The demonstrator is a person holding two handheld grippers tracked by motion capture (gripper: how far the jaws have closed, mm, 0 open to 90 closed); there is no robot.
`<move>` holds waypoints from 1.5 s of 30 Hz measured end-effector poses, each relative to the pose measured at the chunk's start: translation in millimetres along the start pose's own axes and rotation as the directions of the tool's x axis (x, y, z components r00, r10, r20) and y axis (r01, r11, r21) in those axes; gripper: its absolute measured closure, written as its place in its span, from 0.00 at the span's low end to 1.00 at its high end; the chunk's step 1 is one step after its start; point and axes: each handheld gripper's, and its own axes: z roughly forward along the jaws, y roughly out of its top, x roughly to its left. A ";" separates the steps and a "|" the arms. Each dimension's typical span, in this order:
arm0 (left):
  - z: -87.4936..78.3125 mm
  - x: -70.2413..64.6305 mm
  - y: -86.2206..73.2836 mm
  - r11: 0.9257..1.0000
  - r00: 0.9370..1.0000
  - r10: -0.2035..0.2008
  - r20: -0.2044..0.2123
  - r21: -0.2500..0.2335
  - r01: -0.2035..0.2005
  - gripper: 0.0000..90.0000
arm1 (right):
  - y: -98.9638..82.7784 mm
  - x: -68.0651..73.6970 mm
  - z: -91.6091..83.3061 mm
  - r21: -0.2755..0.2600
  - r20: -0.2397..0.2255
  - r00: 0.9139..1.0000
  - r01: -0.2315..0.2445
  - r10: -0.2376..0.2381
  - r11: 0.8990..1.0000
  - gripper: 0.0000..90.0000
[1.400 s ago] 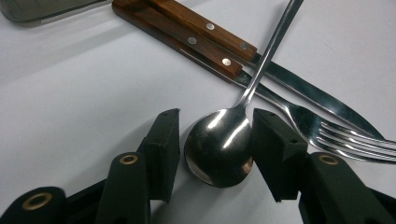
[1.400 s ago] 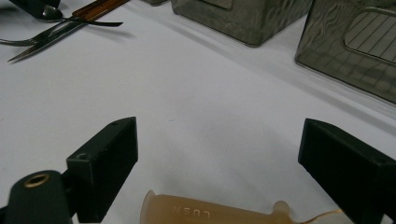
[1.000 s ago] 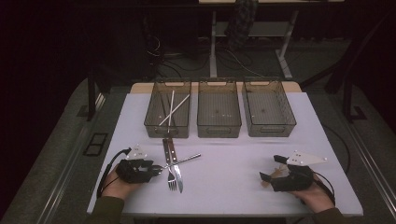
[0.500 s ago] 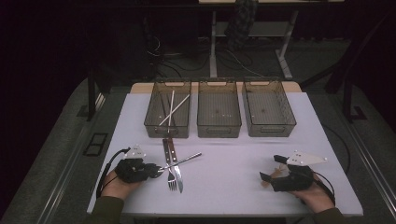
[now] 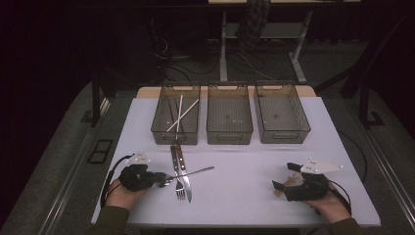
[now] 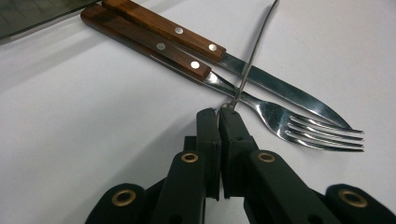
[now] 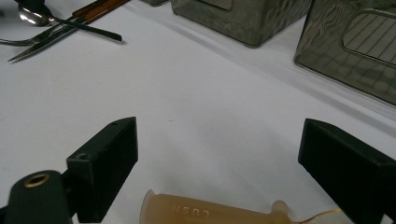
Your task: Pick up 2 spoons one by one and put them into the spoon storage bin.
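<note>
High view: since the earlier pictures the left gripper (image 5: 164, 179) has drawn its jaws together; they have just been closing and are now pinched on the bowl end of the spoon (image 5: 193, 172), whose thin handle slants across the fork (image 5: 179, 172) and the knife (image 5: 184, 171). Neither hand has shifted. The white table (image 5: 235, 196) also carries three smoky clear bins; the left bin (image 5: 175, 116) holds a few pale sticks. Around the table the room is dark, with desk legs and cables behind. The right gripper (image 5: 288, 177) rests at the near right, jaws wide apart and holding nothing.

Left gripper view: the two black jaws meet on the spoon's (image 6: 247, 65) near end, just beside the fork's (image 6: 299, 123) neck; the spoon handle runs away over the knife (image 6: 280, 91) blade.

Right gripper view: the jaws stand far apart over bare table (image 7: 196, 107); a pale amber plastic piece (image 7: 210, 212) lies low between them, untouched. The spoon (image 7: 70, 23) lies well away, top left.
</note>
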 end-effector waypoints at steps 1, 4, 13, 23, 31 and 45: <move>-0.7 0.3 0.2 1.000 1.000 -0.002 0.006 -0.005 0.002 0.97 | 0.0 0.0 0.1 0.000 0.000 1.000 0.000 0.000 1.000 0.13; -3.9 0.0 1.6 0.999 1.000 -0.008 0.005 -0.034 0.008 0.97 | 0.0 -0.1 0.1 0.000 0.000 1.000 0.001 -0.001 1.000 0.13; -12.5 -2.9 8.9 0.993 0.999 -0.026 -0.027 -0.113 0.023 0.97 | 0.1 0.2 1.1 0.002 -0.003 1.000 0.000 0.000 1.000 0.13; -11.8 -6.2 23.9 0.983 0.998 -0.033 -0.055 -0.180 0.023 0.97 | -0.2 -0.6 1.6 0.004 -0.002 1.000 -0.003 0.003 1.000 0.13; -2.9 -9.1 40.7 0.979 0.998 -0.030 -0.051 -0.203 0.019 0.97 | -0.4 -0.5 2.3 0.006 -0.001 1.000 -0.003 0.003 1.000 0.13; 15.7 -18.3 70.3 0.976 1.000 0.014 -0.025 -0.215 -0.019 0.97 | -1.0 -1.7 2.4 0.007 0.000 1.000 -0.010 0.010 1.000 0.13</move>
